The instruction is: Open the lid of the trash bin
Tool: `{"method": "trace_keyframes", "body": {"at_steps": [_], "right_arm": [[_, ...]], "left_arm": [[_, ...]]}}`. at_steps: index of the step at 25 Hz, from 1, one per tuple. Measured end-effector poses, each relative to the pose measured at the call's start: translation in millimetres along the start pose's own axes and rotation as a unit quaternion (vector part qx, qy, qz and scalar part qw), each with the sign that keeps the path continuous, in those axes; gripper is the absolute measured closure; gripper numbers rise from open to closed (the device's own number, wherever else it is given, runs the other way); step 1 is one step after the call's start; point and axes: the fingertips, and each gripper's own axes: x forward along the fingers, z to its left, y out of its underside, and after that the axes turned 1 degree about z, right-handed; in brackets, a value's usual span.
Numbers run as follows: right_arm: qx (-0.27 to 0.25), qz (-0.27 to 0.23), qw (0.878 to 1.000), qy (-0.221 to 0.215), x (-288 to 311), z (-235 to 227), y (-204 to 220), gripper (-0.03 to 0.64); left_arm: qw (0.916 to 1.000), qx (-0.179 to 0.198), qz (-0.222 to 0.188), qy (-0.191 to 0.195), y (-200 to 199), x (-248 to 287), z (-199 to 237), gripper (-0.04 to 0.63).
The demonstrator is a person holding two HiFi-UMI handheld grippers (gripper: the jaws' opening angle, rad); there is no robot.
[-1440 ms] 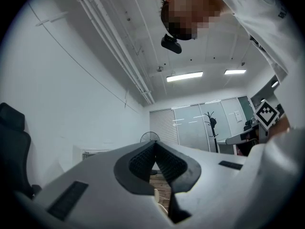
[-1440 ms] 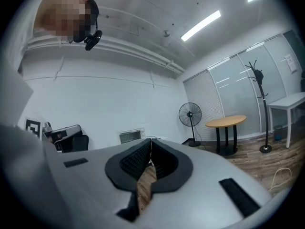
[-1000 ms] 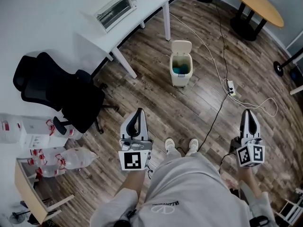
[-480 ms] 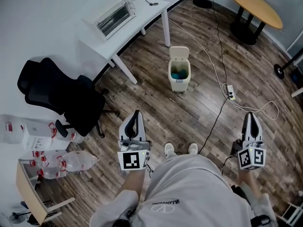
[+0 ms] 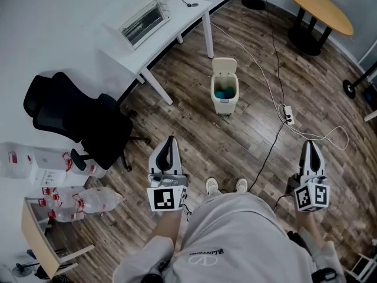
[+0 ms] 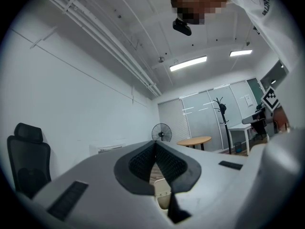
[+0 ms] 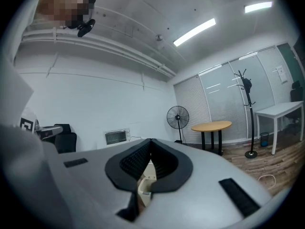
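The cream trash bin (image 5: 224, 94) stands on the wood floor ahead of me, its lid (image 5: 224, 65) tipped upright and something blue showing inside. Both grippers hang far short of it, near my waist. My left gripper (image 5: 171, 140) is shut with nothing in it, and so is my right gripper (image 5: 310, 144). In the left gripper view the pads meet at the tip of the left gripper (image 6: 155, 143), and the bin (image 6: 162, 193) peeks through the gap below. The right gripper view shows the right gripper (image 7: 150, 140) closed too, with the bin (image 7: 145, 185) behind its jaws.
A white desk (image 5: 177, 25) with a toaster oven (image 5: 145, 20) stands to the bin's left. A black office chair (image 5: 82, 122) is at the left, a round wooden table (image 5: 318, 7) at the far right. Cables and a power strip (image 5: 288, 113) lie right of the bin.
The head view has shifted a little, so the bin sits slightly higher in the picture. Both grippers keep the same pose and stay shut.
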Motion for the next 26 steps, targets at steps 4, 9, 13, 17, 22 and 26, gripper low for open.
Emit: {"method": "trace_keyframes", "body": {"at_steps": [4,9,13,17,22,26], "right_arm": [[0.001,0.003,1.000,-0.002,-1.5,1.5,3.0,0.601],[-0.004,0.005,1.000,-0.001,-2.4,-0.5,3.9,0.601],[-0.004,0.008,1.000,0.001,-0.7,-0.6,4.3,0.601],[-0.002,0.008,1.000,0.000,-2.5,-1.5,4.8,0.601],[-0.001,0.009,1.000,-0.002,-1.4,-2.3,7.5,0.601],[-0.001,0.011,1.000,-0.003,0.3,0.5,8.4,0.601]], "left_arm": [[1.0000,-0.001,0.003,-0.005,3.3,-3.8,1.7,0.597],[1.0000,0.000,0.004,-0.006,3.5,-4.1,0.3,0.597],[1.0000,-0.001,0.005,-0.003,3.5,-0.2,0.6,0.597],[1.0000,-0.002,0.003,0.000,2.1,0.1,-3.7,0.597],[1.0000,-0.002,0.004,0.002,4.3,2.1,-6.9,0.597],[1.0000,-0.003,0.005,0.003,5.3,2.3,-5.5,0.597]]}}
